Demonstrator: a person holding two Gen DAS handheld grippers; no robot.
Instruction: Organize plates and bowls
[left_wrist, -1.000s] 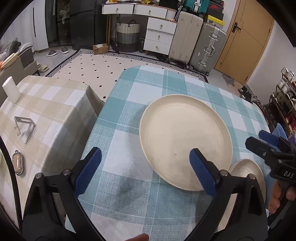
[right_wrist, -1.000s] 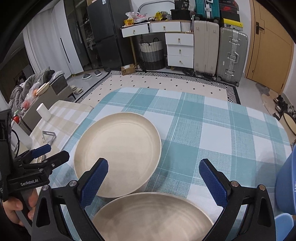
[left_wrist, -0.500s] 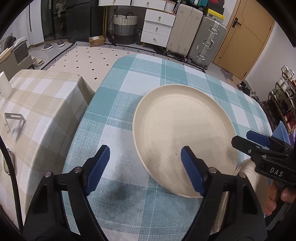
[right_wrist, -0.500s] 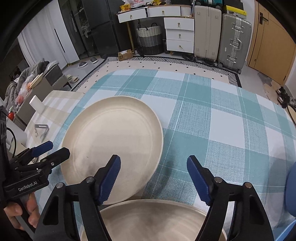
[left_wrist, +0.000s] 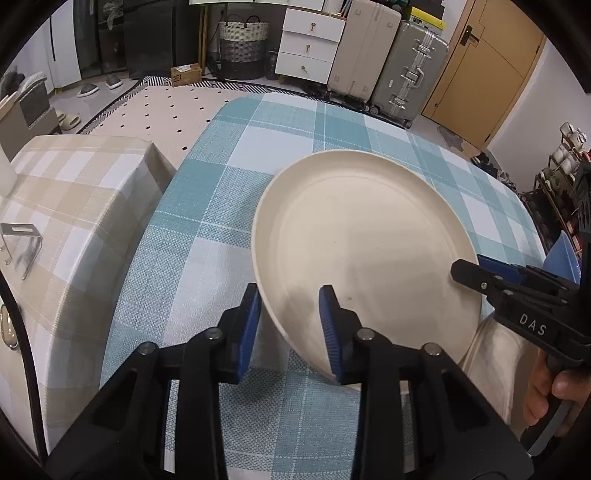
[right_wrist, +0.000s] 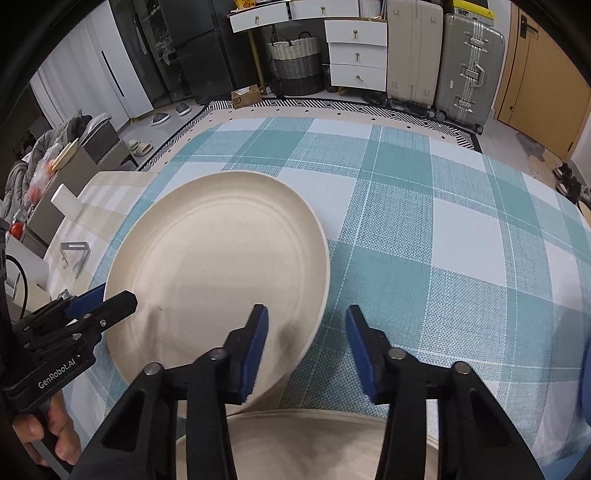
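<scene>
A large cream plate (left_wrist: 369, 251) lies on the teal checked tablecloth (left_wrist: 221, 206). Its near edge overlaps a second beige plate (right_wrist: 314, 443), which also shows in the left wrist view (left_wrist: 495, 354). My left gripper (left_wrist: 290, 321) straddles the large plate's near-left rim. Its jaws are closing, one pad outside the rim and one over the plate floor, with a gap still showing. My right gripper (right_wrist: 306, 314) straddles the same plate (right_wrist: 221, 266) at its near-right rim. Its jaws are also closing, and the outer pad stands clear of the rim. Each gripper shows in the other's view: the right gripper (left_wrist: 476, 269) and the left gripper (right_wrist: 110, 297).
A blue dish (left_wrist: 557, 254) sits at the table's right edge. A lower table in a beige checked cloth (left_wrist: 74, 206) stands to the left with a metal bracket (left_wrist: 22, 247) on it. Suitcases (left_wrist: 410, 70), drawers and a basket stand beyond. A hand (left_wrist: 554, 387) grips the right tool.
Both grippers have come down toward the large plate. Their jaws have narrowed from wide open to a close straddle of its opposite near rims.
</scene>
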